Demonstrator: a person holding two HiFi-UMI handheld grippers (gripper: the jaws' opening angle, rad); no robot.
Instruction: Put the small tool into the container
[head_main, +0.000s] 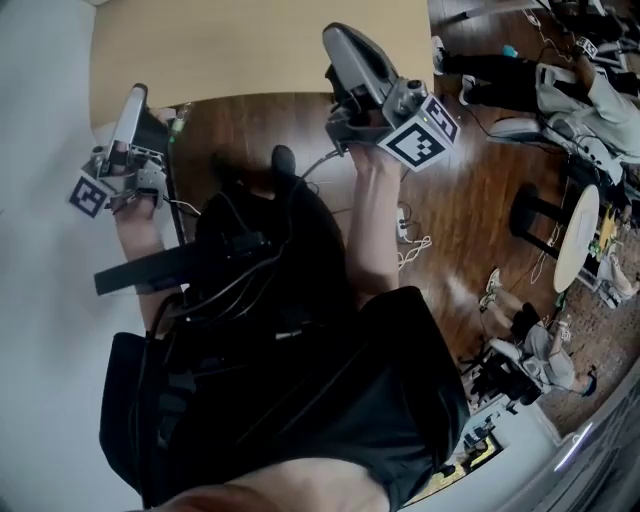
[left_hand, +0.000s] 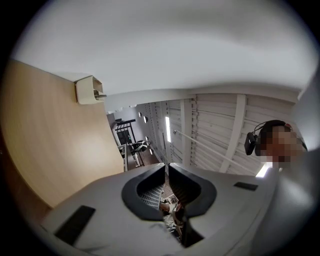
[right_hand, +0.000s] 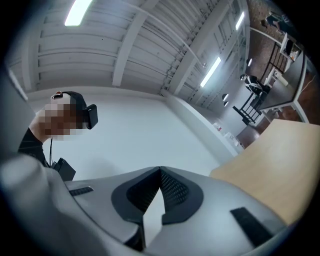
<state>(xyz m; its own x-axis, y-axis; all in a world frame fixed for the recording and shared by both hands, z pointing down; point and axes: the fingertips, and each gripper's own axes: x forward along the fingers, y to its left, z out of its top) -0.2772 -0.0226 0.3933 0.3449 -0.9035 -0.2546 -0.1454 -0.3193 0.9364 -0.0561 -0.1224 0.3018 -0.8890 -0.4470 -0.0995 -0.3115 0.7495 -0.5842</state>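
Neither a small tool nor a container shows in any view. In the head view my left gripper (head_main: 133, 100) is held up at the left and my right gripper (head_main: 342, 42) at the upper middle, both near the edge of a light wooden tabletop (head_main: 220, 50). Both gripper views look up at the ceiling and white walls. The left gripper (left_hand: 166, 166) has its tips together with nothing between them. The right gripper (right_hand: 160, 170) is also shut and empty. The person's dark clothing fills the lower middle of the head view.
Dark wood floor (head_main: 470, 200) lies to the right, with loose cables (head_main: 410, 235), a round white table (head_main: 577, 235) and a black stool (head_main: 535, 215). Other people (head_main: 545, 350) sit at the right edge. A white wall (head_main: 40, 300) runs along the left.
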